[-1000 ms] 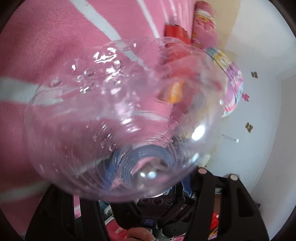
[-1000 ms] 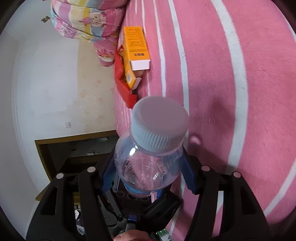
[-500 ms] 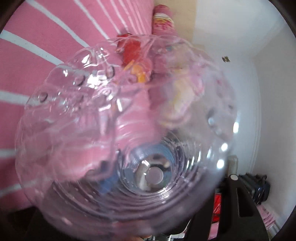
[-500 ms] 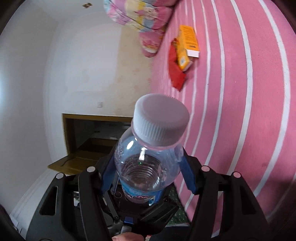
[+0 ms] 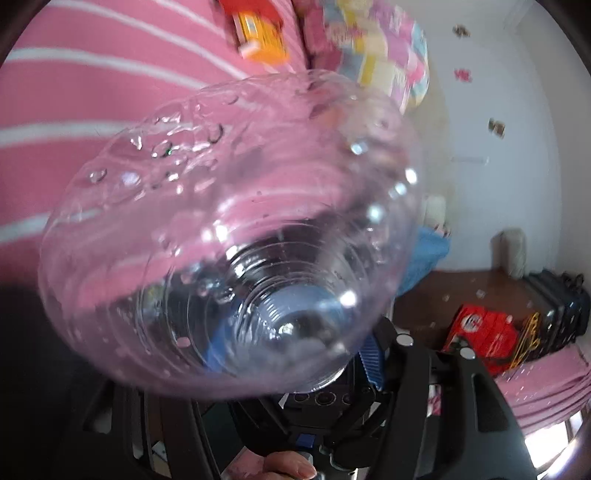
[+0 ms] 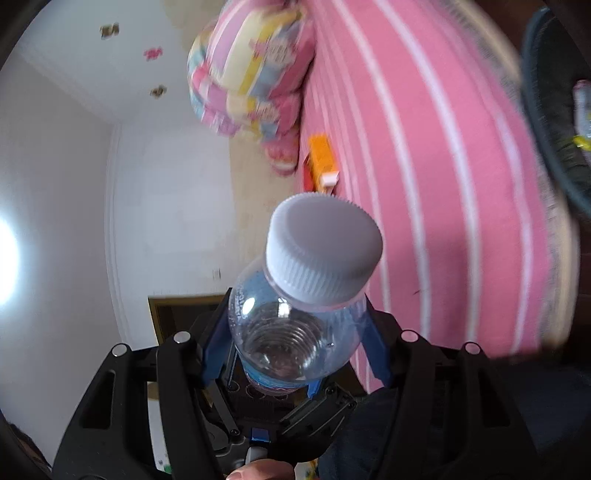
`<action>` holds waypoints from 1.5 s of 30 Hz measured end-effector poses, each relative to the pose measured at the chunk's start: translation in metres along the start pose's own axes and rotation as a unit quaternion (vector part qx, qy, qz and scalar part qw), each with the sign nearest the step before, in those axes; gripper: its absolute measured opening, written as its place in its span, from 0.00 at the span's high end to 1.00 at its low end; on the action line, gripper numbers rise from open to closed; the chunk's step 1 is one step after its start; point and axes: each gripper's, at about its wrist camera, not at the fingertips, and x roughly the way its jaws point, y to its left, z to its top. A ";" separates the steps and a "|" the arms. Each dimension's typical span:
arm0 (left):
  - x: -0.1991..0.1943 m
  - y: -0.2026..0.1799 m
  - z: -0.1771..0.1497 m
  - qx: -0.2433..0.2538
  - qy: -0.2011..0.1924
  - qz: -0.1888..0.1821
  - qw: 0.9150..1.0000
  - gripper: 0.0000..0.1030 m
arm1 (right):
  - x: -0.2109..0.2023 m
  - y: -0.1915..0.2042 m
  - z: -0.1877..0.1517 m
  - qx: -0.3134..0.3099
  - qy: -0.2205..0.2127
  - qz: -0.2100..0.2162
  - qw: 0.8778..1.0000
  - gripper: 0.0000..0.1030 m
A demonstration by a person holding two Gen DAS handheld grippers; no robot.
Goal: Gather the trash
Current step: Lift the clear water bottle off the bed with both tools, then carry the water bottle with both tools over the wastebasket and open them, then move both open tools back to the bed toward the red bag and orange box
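Bed (image 5: 92, 92), pink cover w/ thin white stripes, fills most of what I see on both cams. On it, far end:
- Orange box (image 6: 322, 157), white end flap, lying flat on the cover. Also on left cam (image 5: 264, 35), blurred.
- Red packet (image 6: 306, 176), touching the box, partly under it; can't read any print.
- Pillows/bedding stack (image 6: 255, 70), pink-yellow-blue cartoon print, piled at the bed's head end, just beyond the box. Left cam shows same stack (image 5: 384, 59).

Floor (image 5: 461, 291), dark brown, off the bed's side. On it: red printed bag (image 5: 484, 334), black suitcase (image 5: 554, 310) just beside it. Small pale specks scattered on floor; can't ID.
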 end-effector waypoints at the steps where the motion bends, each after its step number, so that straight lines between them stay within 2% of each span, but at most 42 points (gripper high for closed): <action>1: 0.011 -0.003 -0.002 0.009 0.009 0.006 1.000 0.44 | -0.010 -0.004 0.005 0.009 -0.010 0.001 1.000 0.40; 5: 0.062 -0.015 -0.014 0.049 0.051 0.043 0.997 0.43 | -0.038 -0.025 0.026 0.046 -0.044 0.008 0.998 0.40; 12: 0.128 -0.008 -0.032 0.066 0.108 0.081 0.989 0.42 | -0.088 -0.069 0.058 0.108 -0.093 0.004 0.990 0.40; 18: 0.183 0.017 -0.031 0.063 0.158 0.122 0.978 0.42 | -0.111 -0.116 0.071 0.168 -0.120 -0.005 0.978 0.40; 27: 0.242 0.040 -0.043 0.075 0.205 0.162 0.962 0.41 | -0.120 -0.168 0.091 0.231 -0.153 -0.002 0.961 0.39; 28: 0.250 0.041 -0.044 0.081 0.212 0.169 0.959 0.40 | -0.123 -0.175 0.094 0.241 -0.159 -0.002 0.957 0.39; 29: 0.254 0.041 -0.046 0.090 0.216 0.182 0.955 0.36 | -0.123 -0.177 0.093 0.245 -0.164 -0.004 0.956 0.39; 30: 0.258 0.040 -0.049 0.113 0.216 0.206 0.948 0.27 | -0.125 -0.180 0.093 0.248 -0.169 -0.011 0.954 0.39; 32: 0.266 0.032 -0.053 0.157 0.207 0.238 0.936 0.14 | -0.135 -0.189 0.097 0.259 -0.187 -0.034 0.947 0.36; 33: 0.269 0.029 -0.054 0.169 0.208 0.242 0.933 0.14 | -0.139 -0.192 0.097 0.267 -0.194 -0.038 0.943 0.32; 34: 0.273 0.029 -0.055 0.173 0.211 0.243 0.931 0.14 | -0.149 -0.198 0.096 0.284 -0.214 -0.047 0.934 0.18; 35: 0.276 0.030 -0.056 0.173 0.216 0.246 0.929 0.13 | -0.153 -0.199 0.095 0.288 -0.223 -0.049 0.930 0.14; 39: 0.281 0.033 -0.057 0.158 0.226 0.255 0.927 0.13 | -0.166 -0.200 0.096 0.288 -0.236 -0.062 0.926 0.13; 41: 0.282 0.031 -0.057 0.152 0.226 0.250 0.929 0.13 | -0.166 -0.198 0.095 0.287 -0.236 -0.059 0.926 0.12; 44: 0.263 0.018 -0.059 0.158 0.213 0.238 0.934 0.13 | -0.161 -0.188 0.094 0.272 -0.224 -0.052 0.934 0.12; 45: 0.255 0.014 -0.057 0.156 0.205 0.230 0.938 0.13 | -0.158 -0.185 0.094 0.265 -0.220 -0.052 0.937 0.12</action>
